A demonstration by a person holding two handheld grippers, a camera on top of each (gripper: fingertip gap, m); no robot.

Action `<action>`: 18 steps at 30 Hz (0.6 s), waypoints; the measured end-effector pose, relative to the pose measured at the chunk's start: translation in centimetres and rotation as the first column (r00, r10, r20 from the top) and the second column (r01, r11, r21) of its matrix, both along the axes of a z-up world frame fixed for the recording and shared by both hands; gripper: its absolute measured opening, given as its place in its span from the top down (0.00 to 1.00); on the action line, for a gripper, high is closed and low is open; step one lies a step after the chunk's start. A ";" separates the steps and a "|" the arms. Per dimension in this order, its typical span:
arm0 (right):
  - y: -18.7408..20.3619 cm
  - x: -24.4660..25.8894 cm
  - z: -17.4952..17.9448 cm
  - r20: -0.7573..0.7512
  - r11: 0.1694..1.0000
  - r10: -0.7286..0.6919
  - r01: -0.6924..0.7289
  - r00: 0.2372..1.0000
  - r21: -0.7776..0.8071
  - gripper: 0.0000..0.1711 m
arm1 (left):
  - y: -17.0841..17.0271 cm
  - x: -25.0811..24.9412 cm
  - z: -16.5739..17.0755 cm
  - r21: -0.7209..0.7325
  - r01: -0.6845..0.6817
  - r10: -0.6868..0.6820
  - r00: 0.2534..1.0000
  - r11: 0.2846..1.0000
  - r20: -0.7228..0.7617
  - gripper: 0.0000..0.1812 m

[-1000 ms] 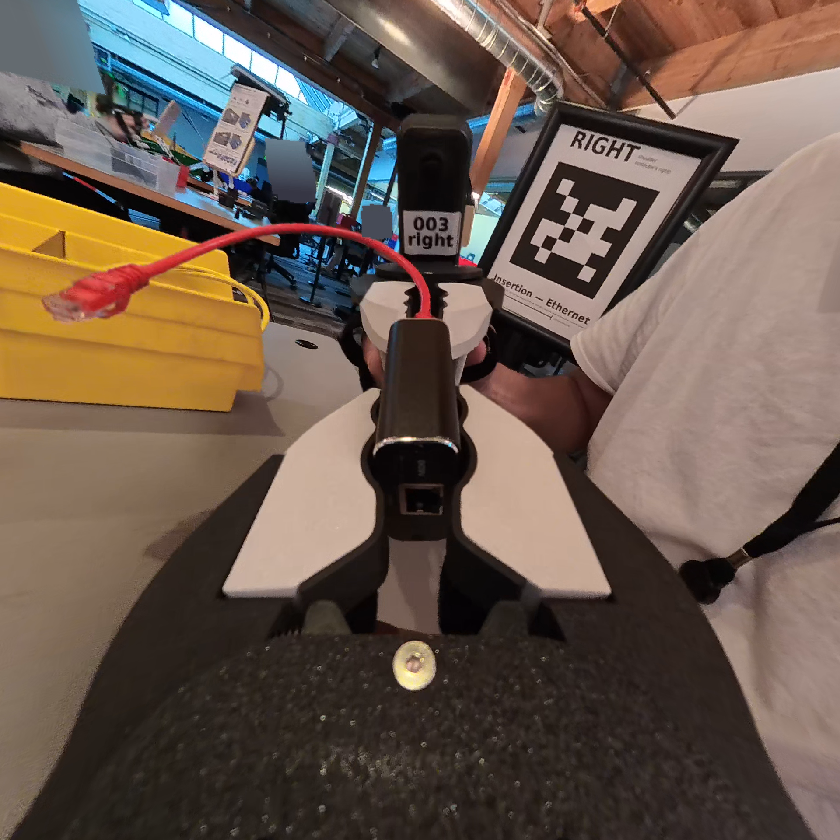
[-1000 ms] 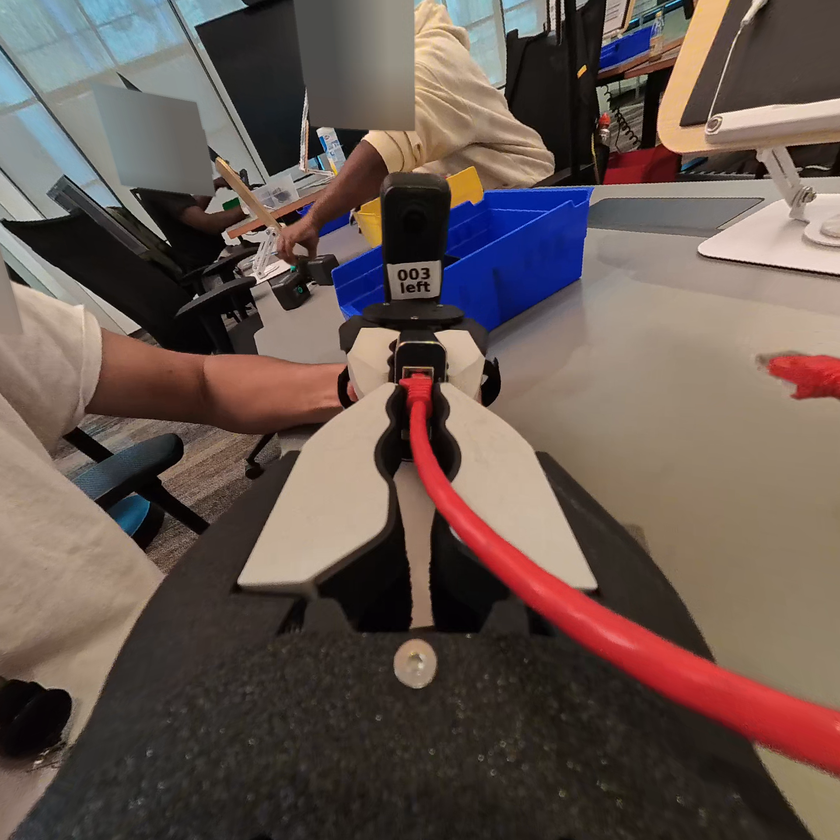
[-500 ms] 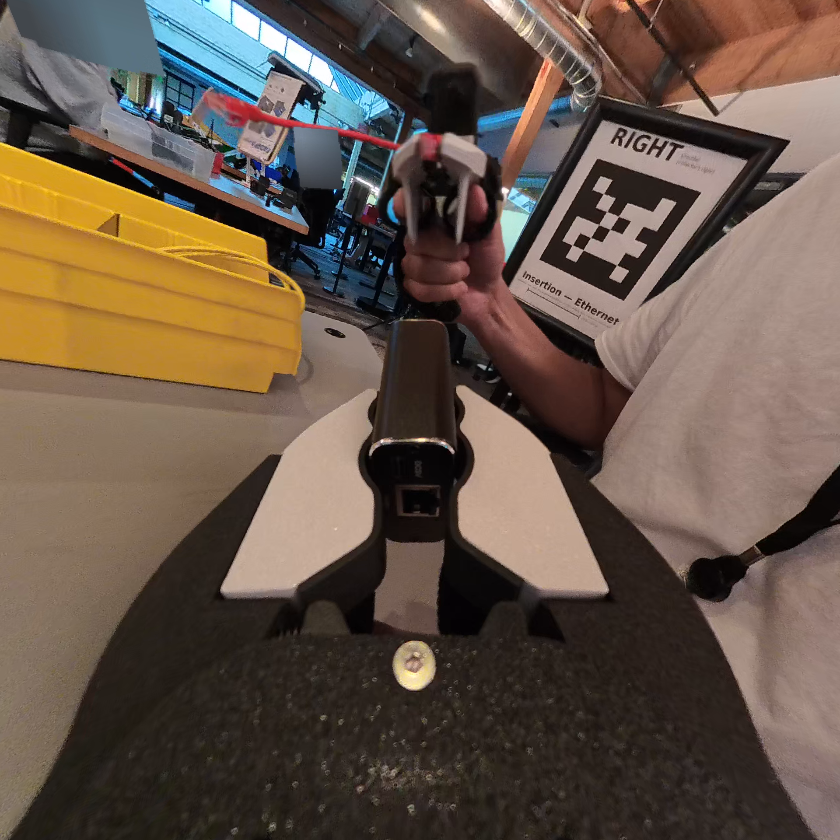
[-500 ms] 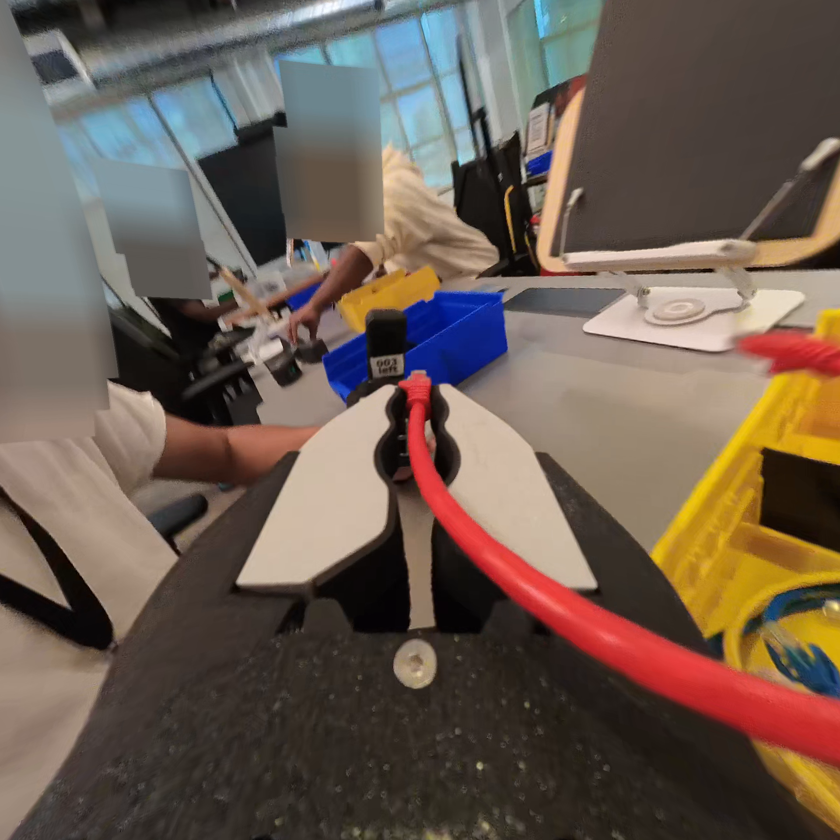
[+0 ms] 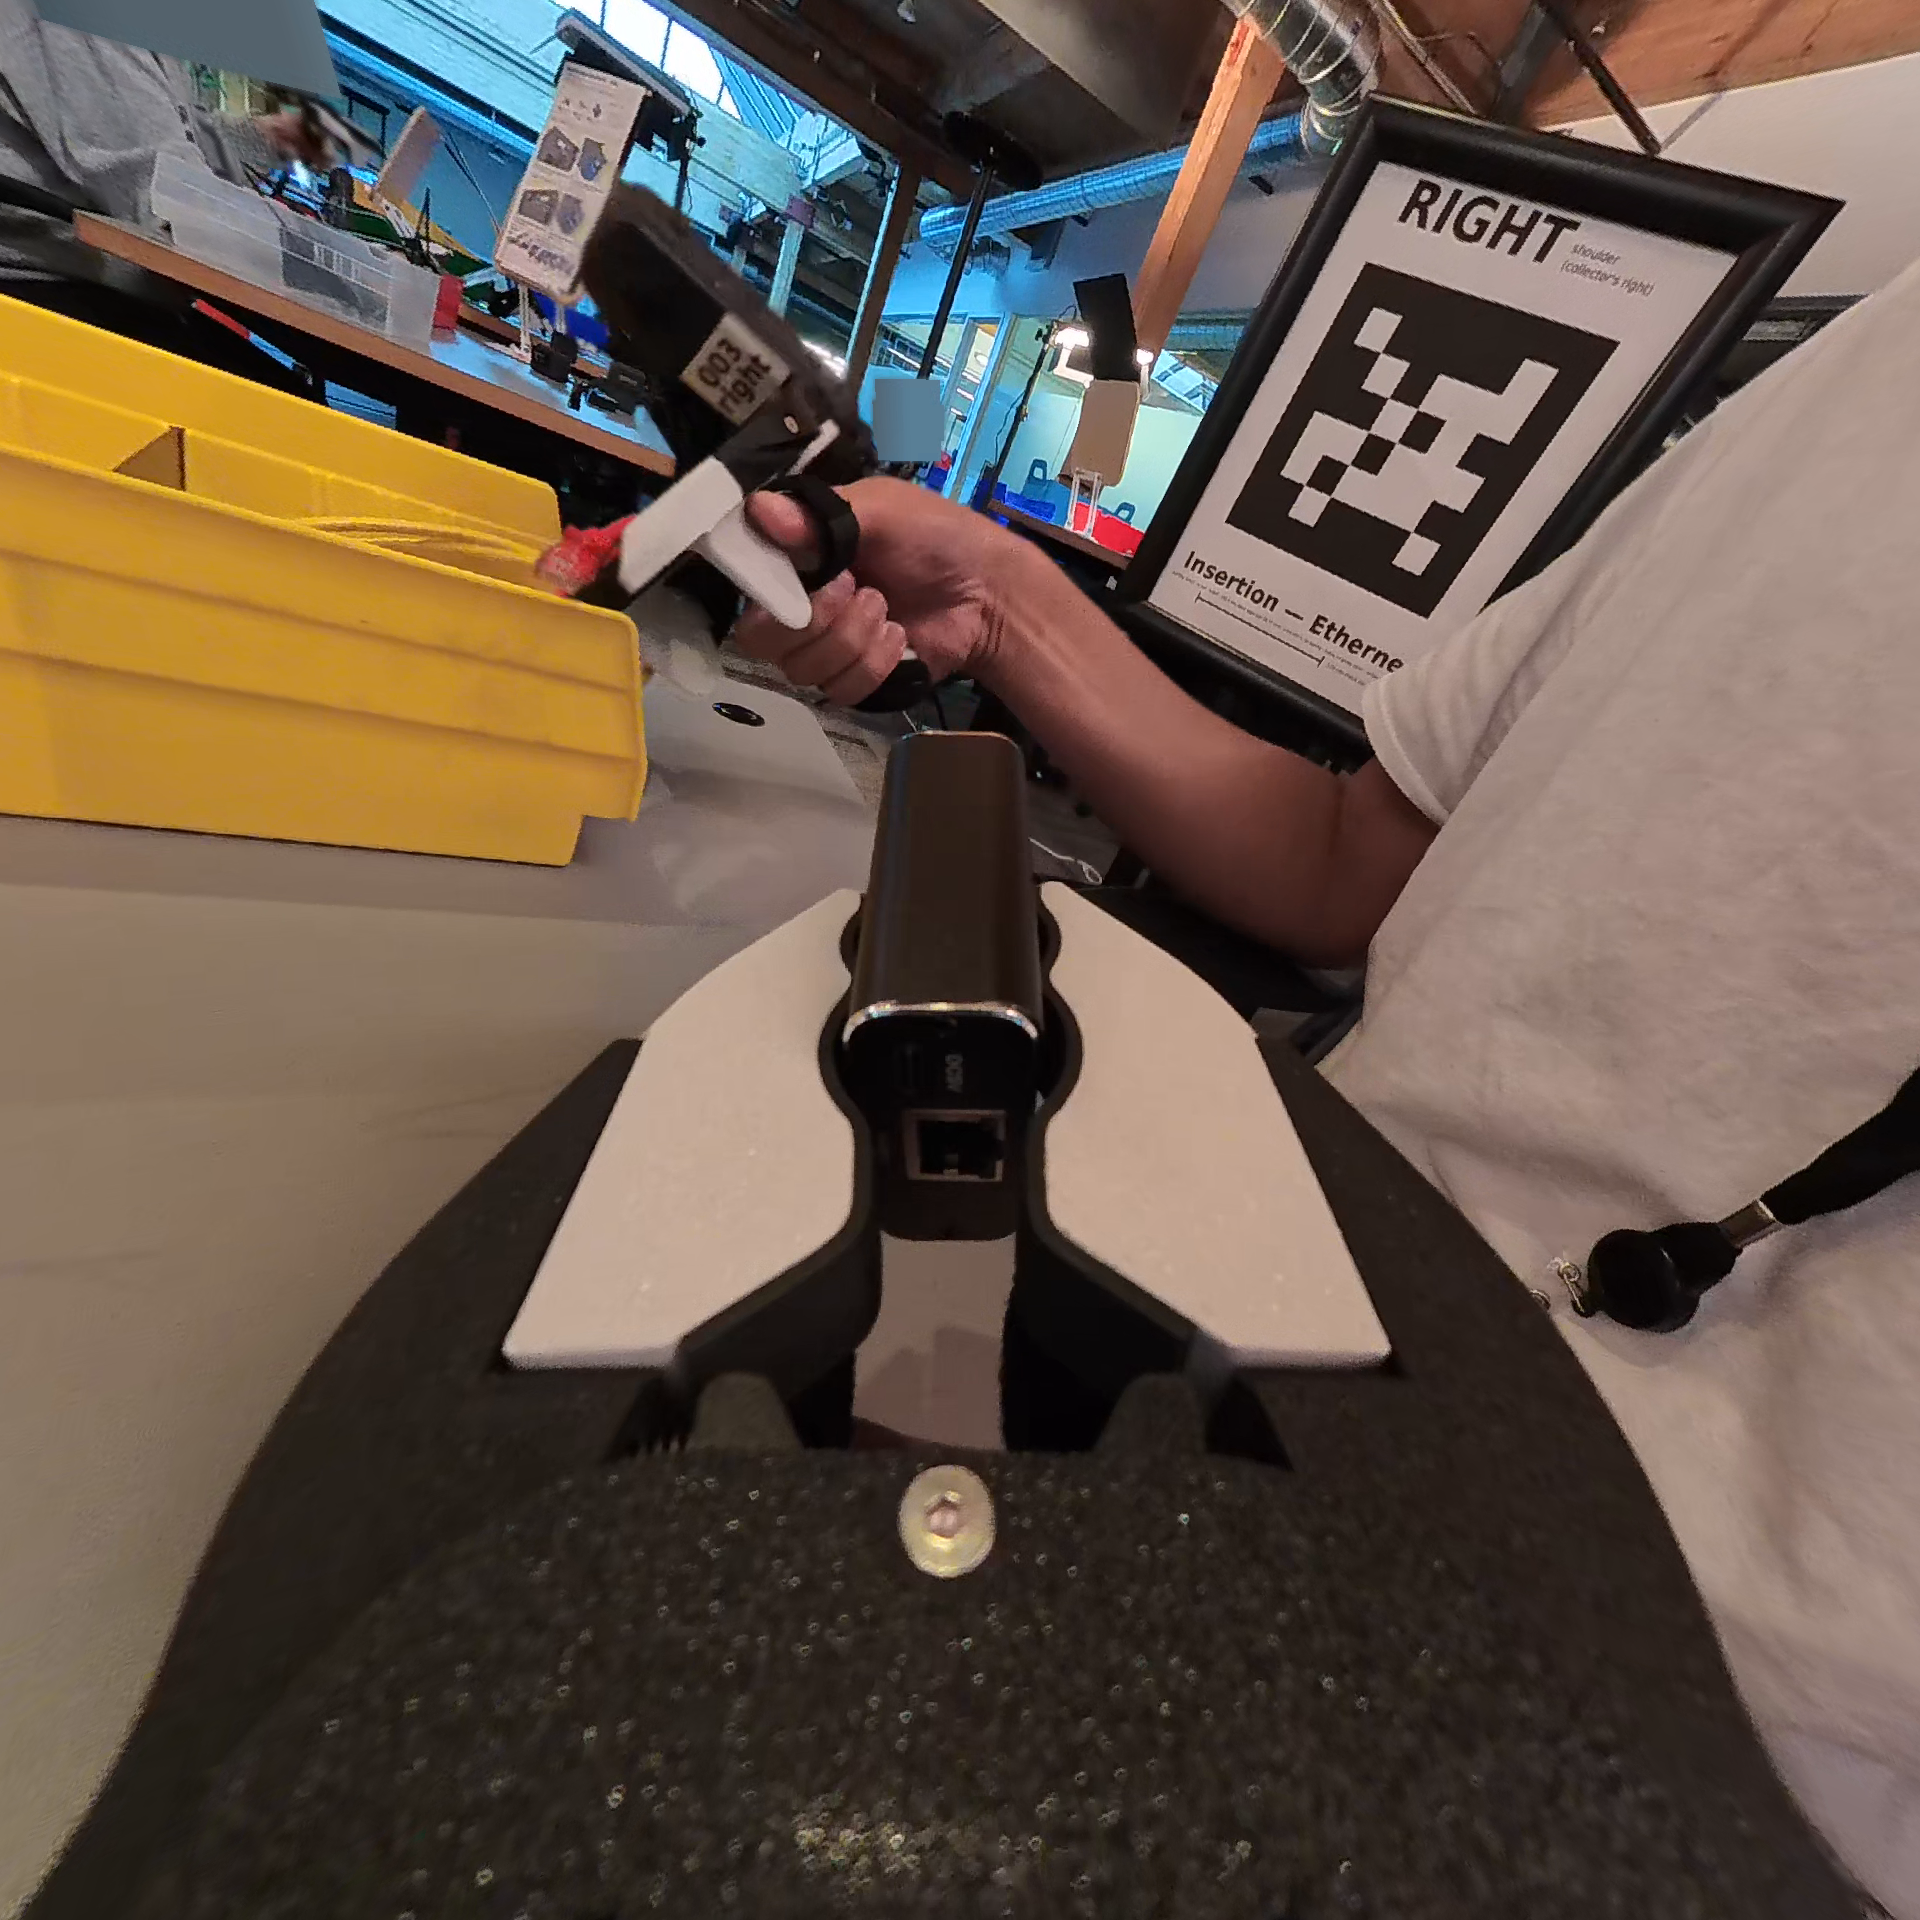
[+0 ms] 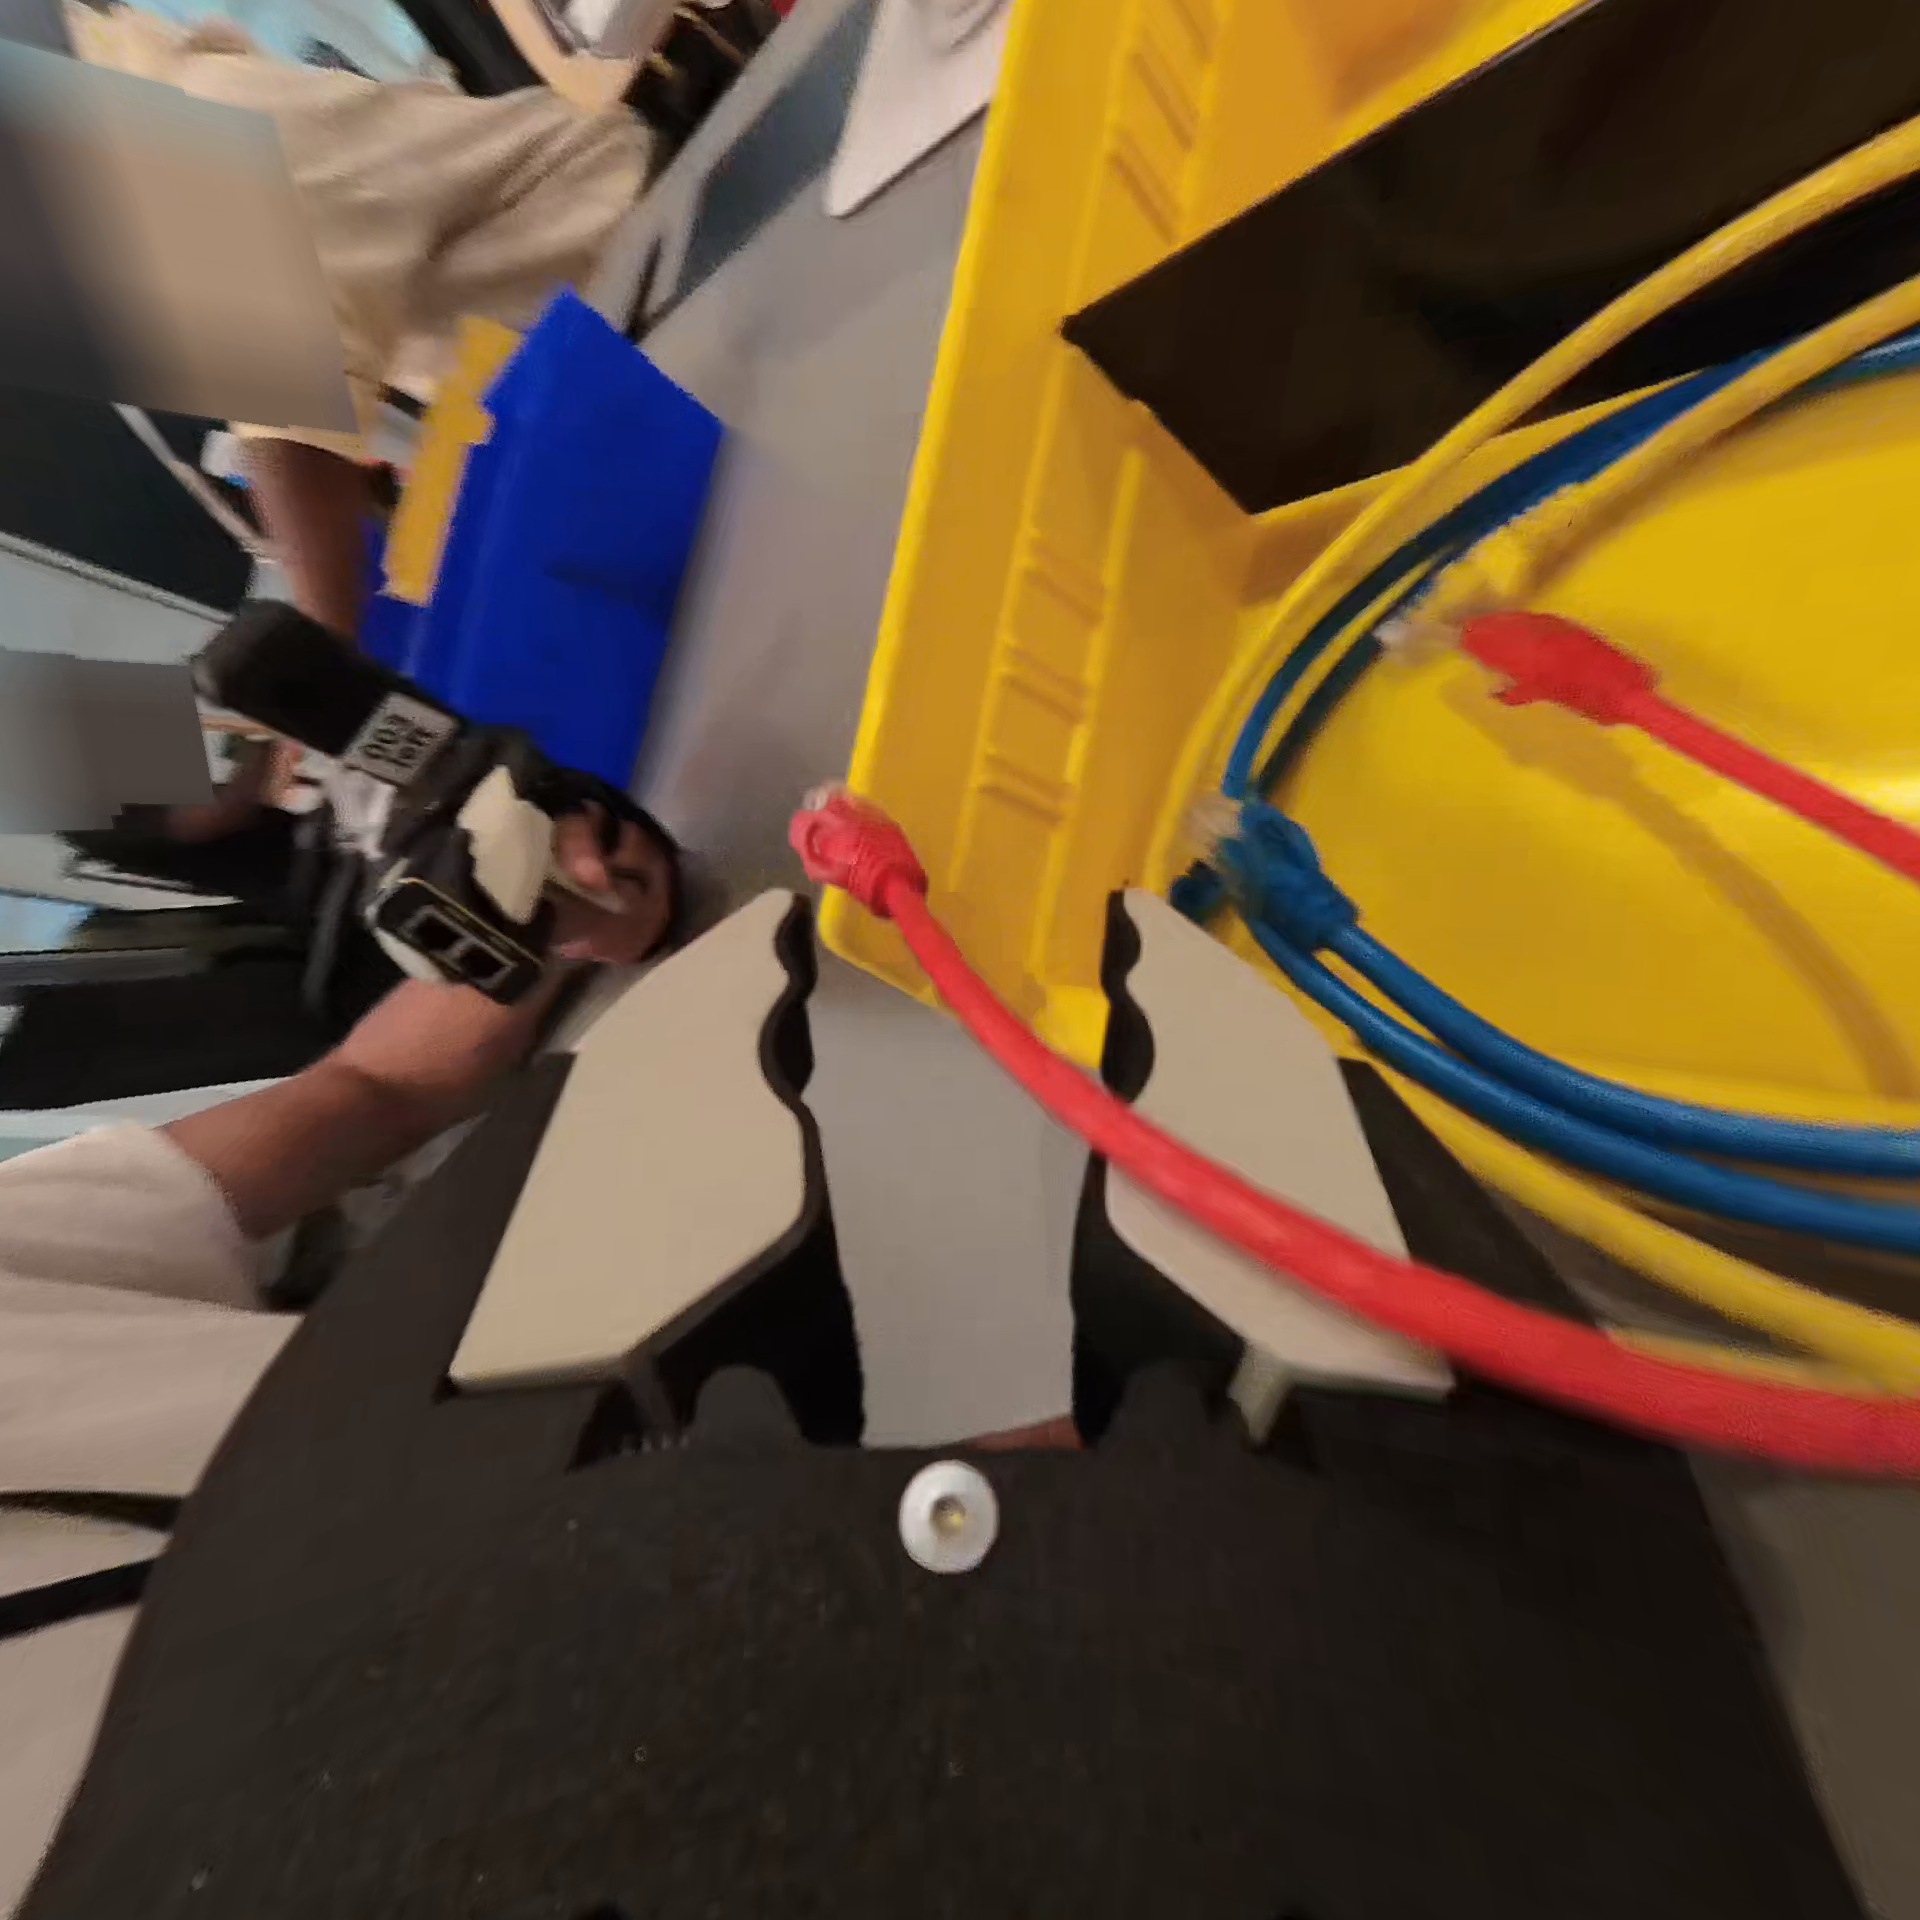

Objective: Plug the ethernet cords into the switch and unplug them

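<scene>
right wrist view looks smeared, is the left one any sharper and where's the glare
Right wrist view: tilted and motion-blurred, the red cord and yellow bin soft at the edges. Left wrist view: sharp on the switch, with a bright glint along its chrome rim; only the right gripper farther off is blurred; wide-angle bending at the borders.

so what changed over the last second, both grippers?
The right gripper pulled the red cord out of the switch, swung over to the yellow bin and opened; the cord now lies loose between its fingers, its far plug in the bin. The left gripper stayed shut on the switch.
</scene>
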State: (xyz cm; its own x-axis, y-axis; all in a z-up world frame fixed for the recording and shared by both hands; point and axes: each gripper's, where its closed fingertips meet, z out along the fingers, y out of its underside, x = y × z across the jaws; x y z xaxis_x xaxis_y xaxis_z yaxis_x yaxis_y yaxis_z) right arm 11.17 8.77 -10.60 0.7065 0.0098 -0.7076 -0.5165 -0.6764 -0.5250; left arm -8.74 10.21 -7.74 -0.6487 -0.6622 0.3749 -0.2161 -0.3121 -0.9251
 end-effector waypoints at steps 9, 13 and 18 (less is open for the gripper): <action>-4.6 5.9 1.3 0.453 0.972 -0.124 0.201 0.883 -0.125 0.80 | 0.4 0.3 -0.2 0.020 -0.033 0.033 0.999 0.999 -0.009 0.86; -2.7 6.2 0.2 0.413 0.977 -0.140 0.195 0.900 -0.093 1.00 | 0.5 0.4 -0.2 0.016 -0.041 0.041 0.999 0.999 -0.011 0.85; -0.8 3.8 1.6 0.442 0.991 -0.119 0.130 0.889 0.004 0.97 | 0.9 0.6 -0.4 0.058 -0.081 0.082 0.997 0.995 -0.010 0.85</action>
State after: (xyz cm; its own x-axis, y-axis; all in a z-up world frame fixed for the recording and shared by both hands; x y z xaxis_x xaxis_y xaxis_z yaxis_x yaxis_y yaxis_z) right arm 14.96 8.00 -8.99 0.9399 -0.1125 -0.3224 -0.3171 -0.6380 -0.7017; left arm -8.09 11.13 -8.11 -0.5871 -0.7335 0.3425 -0.2038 -0.2756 -0.9394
